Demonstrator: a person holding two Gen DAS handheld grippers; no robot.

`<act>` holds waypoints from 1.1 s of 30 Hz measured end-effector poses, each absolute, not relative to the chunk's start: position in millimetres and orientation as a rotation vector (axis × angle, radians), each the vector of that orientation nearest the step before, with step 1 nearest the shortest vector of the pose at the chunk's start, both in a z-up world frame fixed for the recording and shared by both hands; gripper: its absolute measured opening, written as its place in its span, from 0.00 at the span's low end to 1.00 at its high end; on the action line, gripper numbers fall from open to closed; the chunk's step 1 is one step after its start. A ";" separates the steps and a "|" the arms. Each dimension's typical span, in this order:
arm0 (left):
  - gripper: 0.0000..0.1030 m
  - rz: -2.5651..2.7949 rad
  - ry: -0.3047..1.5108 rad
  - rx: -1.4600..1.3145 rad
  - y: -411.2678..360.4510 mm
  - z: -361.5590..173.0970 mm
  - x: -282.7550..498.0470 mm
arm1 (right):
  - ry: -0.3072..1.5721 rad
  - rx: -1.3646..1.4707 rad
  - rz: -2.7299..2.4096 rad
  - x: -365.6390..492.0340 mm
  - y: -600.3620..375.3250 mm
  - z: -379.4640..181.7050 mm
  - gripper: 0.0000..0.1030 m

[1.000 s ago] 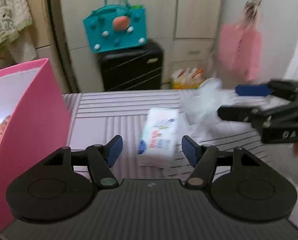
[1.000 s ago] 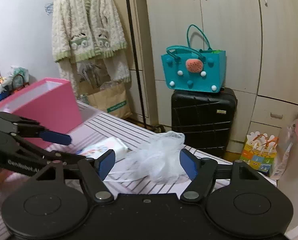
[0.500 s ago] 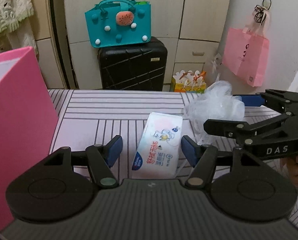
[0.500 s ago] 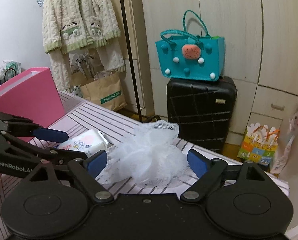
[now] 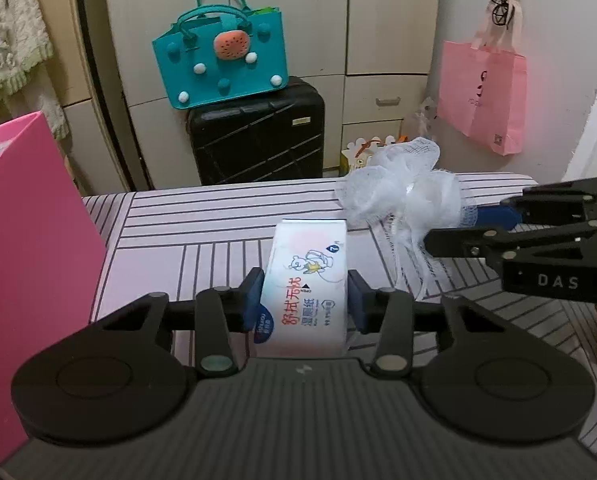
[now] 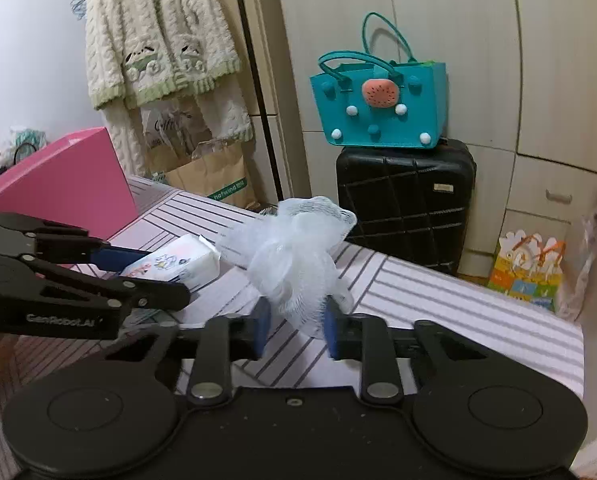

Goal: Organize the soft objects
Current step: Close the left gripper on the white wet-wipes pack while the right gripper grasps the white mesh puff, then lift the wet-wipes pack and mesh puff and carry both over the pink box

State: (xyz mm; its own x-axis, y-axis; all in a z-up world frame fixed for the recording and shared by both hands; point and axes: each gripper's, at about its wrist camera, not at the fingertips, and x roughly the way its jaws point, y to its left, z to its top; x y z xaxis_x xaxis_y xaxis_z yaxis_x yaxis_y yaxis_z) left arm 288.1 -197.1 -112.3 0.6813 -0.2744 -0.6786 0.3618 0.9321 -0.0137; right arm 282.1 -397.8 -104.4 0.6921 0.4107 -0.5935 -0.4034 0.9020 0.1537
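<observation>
A white wet-wipe pack (image 5: 304,280) with red lettering lies on the striped table; it also shows in the right wrist view (image 6: 174,262). My left gripper (image 5: 304,300) is shut on the pack, its blue pads against both sides. A white mesh bath pouf (image 6: 294,256) sits between the blue pads of my right gripper (image 6: 294,326), which is shut on its lower part. In the left wrist view the pouf (image 5: 402,192) is at the right, behind the pack, with my right gripper (image 5: 454,228) reaching in from the right.
A tall pink box (image 5: 26,248) stands at the table's left; it also shows in the right wrist view (image 6: 66,180). Beyond the far edge are a black suitcase (image 5: 258,140) with a teal bag (image 5: 222,64) on top, and a pink bag (image 5: 482,96) hangs on the wall.
Both grippers have closed: the left moved forward and shut on the wipe pack, the right shut on the pouf, which has gathered up between its pads.
</observation>
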 end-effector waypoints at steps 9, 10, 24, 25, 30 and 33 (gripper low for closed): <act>0.38 -0.359 0.747 0.020 -187.4 -111.7 287.4 | 0.687 -0.027 0.464 264.5 -393.1 -100.7 0.19; 0.38 -0.354 0.744 0.017 -186.8 -112.1 287.4 | 0.685 -0.044 0.446 262.7 -392.2 -99.4 0.27; 0.38 -0.323 0.739 -0.018 -184.8 -113.9 287.8 | 0.641 -0.020 0.445 309.5 -386.1 -90.0 0.79; 0.38 -0.324 0.737 -0.018 -184.3 -114.4 286.9 | 0.650 -0.012 0.450 313.4 -385.5 -93.7 0.72; 0.38 -0.330 0.730 -0.026 -181.7 -115.0 284.5 | 0.660 -0.037 0.468 308.2 -381.5 -99.6 0.31; 0.38 -0.337 0.738 -0.052 -177.3 -113.3 283.6 | 0.661 -0.021 0.446 297.0 -384.3 -95.8 0.30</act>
